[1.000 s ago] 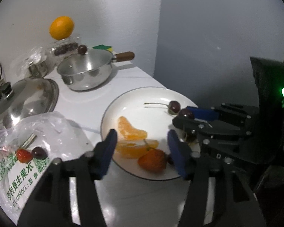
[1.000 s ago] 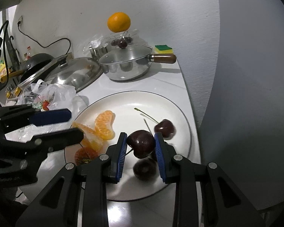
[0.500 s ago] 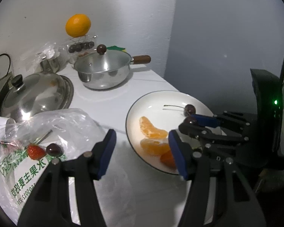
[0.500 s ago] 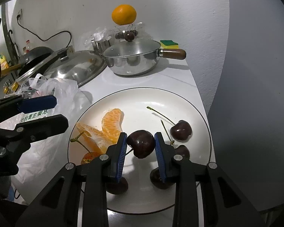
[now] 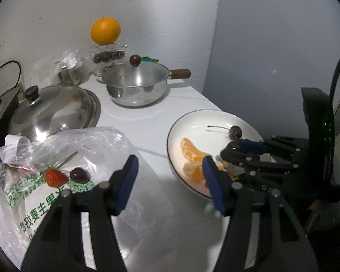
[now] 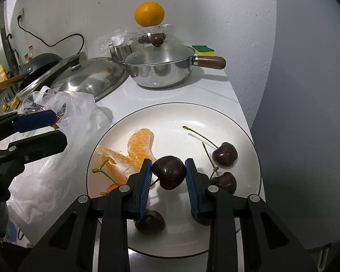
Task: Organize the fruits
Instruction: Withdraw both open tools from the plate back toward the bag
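Note:
My right gripper (image 6: 168, 172) is shut on a dark cherry (image 6: 169, 172) and holds it just above the white plate (image 6: 217, 117). The plate holds orange segments (image 6: 141, 146), several more cherries (image 6: 224, 154) and a partly hidden strawberry (image 6: 113, 187). My left gripper (image 5: 170, 165) is open and empty over the white counter between the plate (image 5: 192, 117) and a clear plastic bag (image 5: 56, 149). On the bag lie a strawberry (image 5: 55, 177) and a cherry (image 5: 78, 174). The right gripper (image 5: 240, 146) shows at the plate's right side.
A lidded steel saucepan (image 5: 136, 86) with a wooden handle stands behind the plate, a large steel lid (image 5: 54, 111) to its left. A whole orange (image 5: 105, 30) sits atop a clear box of cherries (image 5: 108, 55) by the wall. The counter's edge runs just right of the plate.
My left gripper has moved left, off the plate and toward the plastic bag. My right gripper has stayed over the plate, still holding the cherry.

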The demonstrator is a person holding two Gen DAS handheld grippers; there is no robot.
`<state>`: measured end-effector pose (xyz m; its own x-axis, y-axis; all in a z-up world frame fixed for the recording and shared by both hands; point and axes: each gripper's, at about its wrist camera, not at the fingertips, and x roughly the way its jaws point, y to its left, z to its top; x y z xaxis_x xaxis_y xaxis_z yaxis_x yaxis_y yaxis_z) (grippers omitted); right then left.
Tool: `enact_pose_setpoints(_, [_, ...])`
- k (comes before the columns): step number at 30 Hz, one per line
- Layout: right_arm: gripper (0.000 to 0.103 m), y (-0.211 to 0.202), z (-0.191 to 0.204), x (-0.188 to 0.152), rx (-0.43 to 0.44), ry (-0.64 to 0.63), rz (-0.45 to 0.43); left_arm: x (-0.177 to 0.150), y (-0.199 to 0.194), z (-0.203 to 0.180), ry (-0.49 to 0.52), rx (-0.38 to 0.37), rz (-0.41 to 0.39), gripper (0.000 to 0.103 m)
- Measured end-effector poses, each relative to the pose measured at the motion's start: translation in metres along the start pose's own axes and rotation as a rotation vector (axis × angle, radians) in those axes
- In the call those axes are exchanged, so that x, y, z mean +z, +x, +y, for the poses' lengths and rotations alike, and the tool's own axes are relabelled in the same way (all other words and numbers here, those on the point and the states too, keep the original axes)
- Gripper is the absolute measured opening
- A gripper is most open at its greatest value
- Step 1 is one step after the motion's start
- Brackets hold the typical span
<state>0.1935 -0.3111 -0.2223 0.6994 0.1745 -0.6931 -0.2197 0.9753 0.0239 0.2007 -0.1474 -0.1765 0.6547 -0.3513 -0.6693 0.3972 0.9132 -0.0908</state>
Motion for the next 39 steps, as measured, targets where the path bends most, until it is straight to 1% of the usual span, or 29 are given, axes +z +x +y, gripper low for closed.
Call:
enact_pose_setpoints(7, [0.032, 0.000, 0.001, 0.001, -0.007, 0.000, 0.004, -0.003, -0.002, 0.006, -0.011, 0.014, -0.001, 0.061])
enact_pose_setpoints(8, [0.034, -0.001, 0.002, 0.001, -0.009, 0.000, 0.003, -0.003, -0.003, 0.006, -0.012, 0.015, -0.003, 0.061])
enact_pose_setpoints(9, [0.039, -0.002, 0.002, 0.002, -0.012, 0.002, 0.000, -0.003, -0.004, 0.007, -0.013, 0.017, -0.003, 0.062])
enact_pose_setpoints(11, [0.041, -0.002, 0.002, 0.002, -0.013, 0.006, -0.002, -0.003, -0.005, 0.009, -0.015, 0.017, -0.005, 0.066])
enact_pose_setpoints(13, [0.045, -0.003, 0.002, 0.003, -0.018, 0.007, -0.004, -0.003, -0.007, 0.010, -0.016, 0.015, -0.010, 0.066])
enact_pose_setpoints(25, [0.045, -0.017, 0.017, 0.010, -0.022, -0.002, -0.039, -0.007, -0.026, 0.027, -0.035, 0.050, -0.033, 0.066])
enact_pose_setpoints(39, [0.045, -0.025, 0.053, 0.021, -0.006, -0.041, -0.067, -0.019, -0.048, 0.064, -0.081, 0.098, -0.049, 0.066])
